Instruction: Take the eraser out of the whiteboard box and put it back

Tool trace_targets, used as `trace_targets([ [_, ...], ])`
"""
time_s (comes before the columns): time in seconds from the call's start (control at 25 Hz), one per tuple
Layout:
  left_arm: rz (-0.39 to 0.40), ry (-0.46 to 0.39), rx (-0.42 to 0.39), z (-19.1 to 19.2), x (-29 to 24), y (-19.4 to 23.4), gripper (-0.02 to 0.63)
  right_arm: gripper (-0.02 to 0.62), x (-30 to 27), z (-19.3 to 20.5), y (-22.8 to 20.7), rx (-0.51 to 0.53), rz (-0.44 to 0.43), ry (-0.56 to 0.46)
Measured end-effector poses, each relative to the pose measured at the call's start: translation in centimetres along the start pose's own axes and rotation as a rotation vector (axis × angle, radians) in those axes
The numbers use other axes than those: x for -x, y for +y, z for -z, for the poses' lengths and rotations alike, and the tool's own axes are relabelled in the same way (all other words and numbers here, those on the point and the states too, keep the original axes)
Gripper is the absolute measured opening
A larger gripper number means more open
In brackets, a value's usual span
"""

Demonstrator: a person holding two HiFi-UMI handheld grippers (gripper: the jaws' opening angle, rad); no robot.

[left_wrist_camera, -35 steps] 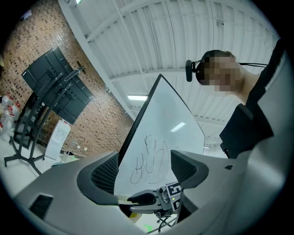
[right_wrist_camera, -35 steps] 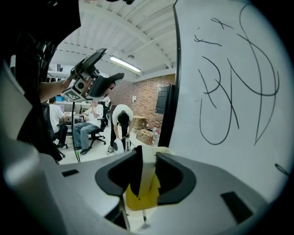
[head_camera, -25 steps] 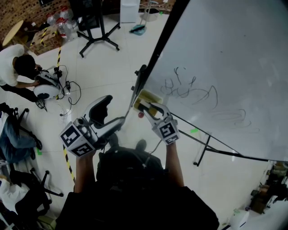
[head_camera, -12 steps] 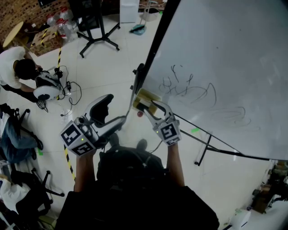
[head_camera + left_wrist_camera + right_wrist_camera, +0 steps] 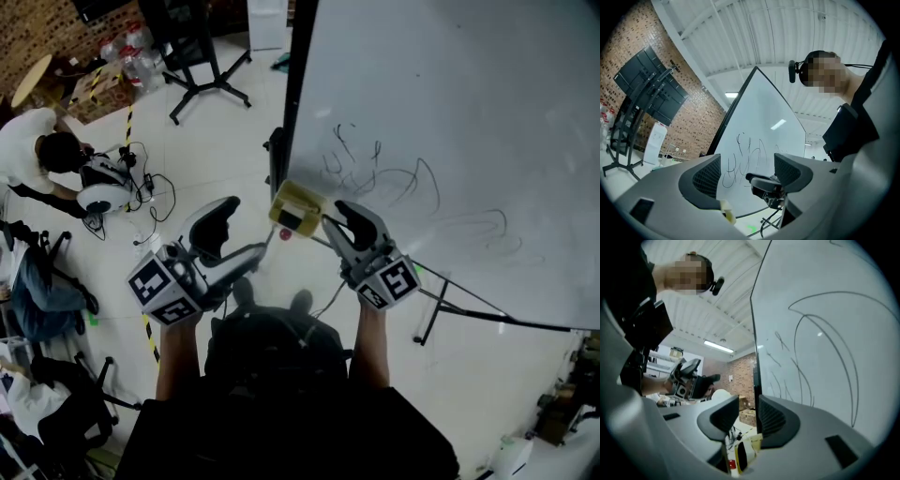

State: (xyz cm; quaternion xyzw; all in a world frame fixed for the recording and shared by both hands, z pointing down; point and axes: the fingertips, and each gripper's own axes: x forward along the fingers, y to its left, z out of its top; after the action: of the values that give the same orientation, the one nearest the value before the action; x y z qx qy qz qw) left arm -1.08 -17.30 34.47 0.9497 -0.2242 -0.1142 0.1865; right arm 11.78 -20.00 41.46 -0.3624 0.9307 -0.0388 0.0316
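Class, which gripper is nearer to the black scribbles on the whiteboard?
Right. The right gripper, fingers closing on nothing, sits just below the scribbles at the whiteboard face. The left gripper is beyond the board's left edge, over the floor.

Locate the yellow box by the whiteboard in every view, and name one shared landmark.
Head view: yellow box at centre, against the whiteboard edge.
Left gripper view: box at bottom, under the left jaw.
Right gripper view: box at bottom centre, below the jaws.
Shared landmark: the whiteboard's black scribbles.
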Motion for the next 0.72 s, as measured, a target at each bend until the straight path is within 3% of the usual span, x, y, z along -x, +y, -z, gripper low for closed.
trace_targets([
  [0.28,-0.038,0.021,-0.018,1.3,-1.1,-2.3,0.351,0.127,4.7,-5.1,0.0,-0.107,-0.046,-0.208],
  [0.72,-0.219,0.056,-0.013,4.1,0.4,-5.0,0.351,0.114,9.5,-7.0,-2.0,-0.135,-0.058,-0.344],
])
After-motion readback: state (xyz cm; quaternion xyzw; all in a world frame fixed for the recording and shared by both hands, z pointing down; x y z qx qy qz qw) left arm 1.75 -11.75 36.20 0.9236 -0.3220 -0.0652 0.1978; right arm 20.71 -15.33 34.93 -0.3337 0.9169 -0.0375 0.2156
